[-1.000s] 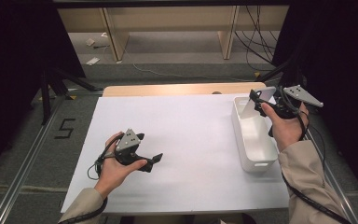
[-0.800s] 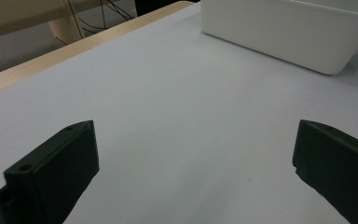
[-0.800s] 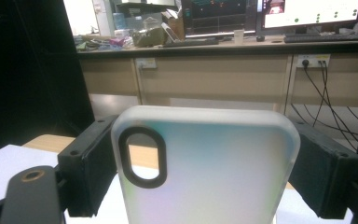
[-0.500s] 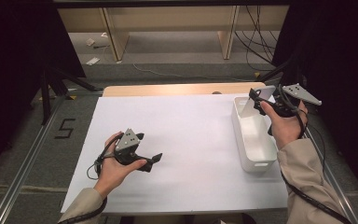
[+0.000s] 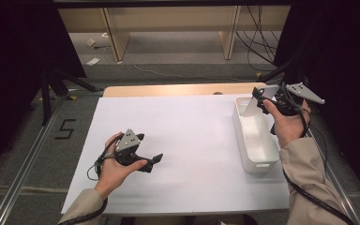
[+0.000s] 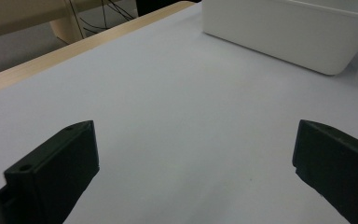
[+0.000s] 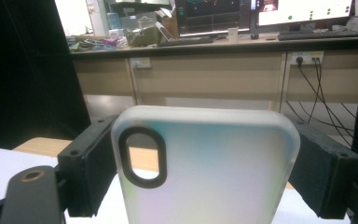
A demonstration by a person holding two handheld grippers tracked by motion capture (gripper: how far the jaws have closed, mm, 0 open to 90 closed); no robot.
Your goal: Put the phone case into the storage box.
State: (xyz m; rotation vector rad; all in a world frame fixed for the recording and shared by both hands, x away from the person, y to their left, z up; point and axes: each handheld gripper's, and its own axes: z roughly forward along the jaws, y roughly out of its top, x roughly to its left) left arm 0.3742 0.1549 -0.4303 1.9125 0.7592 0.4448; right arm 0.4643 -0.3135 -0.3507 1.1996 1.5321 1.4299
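My right gripper [image 5: 258,99] is held up over the far end of a white bin [image 5: 258,166] at the table's right side. It is shut on a frosted, translucent phone case [image 5: 262,100]. In the right gripper view the case [image 7: 205,177] stands upright between the two black jaws, its dark-rimmed camera cutout at upper left, and the gripper [image 7: 205,140] clamps its two long edges. My left gripper [image 5: 150,148] rests low on the white sheet [image 5: 192,140] at front left, jaws wide open and empty. In the left gripper view they [image 6: 196,144] point toward the bin [image 6: 284,32].
The white sheet covers most of a wooden table whose far edge [image 5: 178,90] shows bare. Beyond it lie grey floor, table legs and loose cables. A metal rail [image 5: 26,154] runs along the left side, and dark curtains close in both sides.
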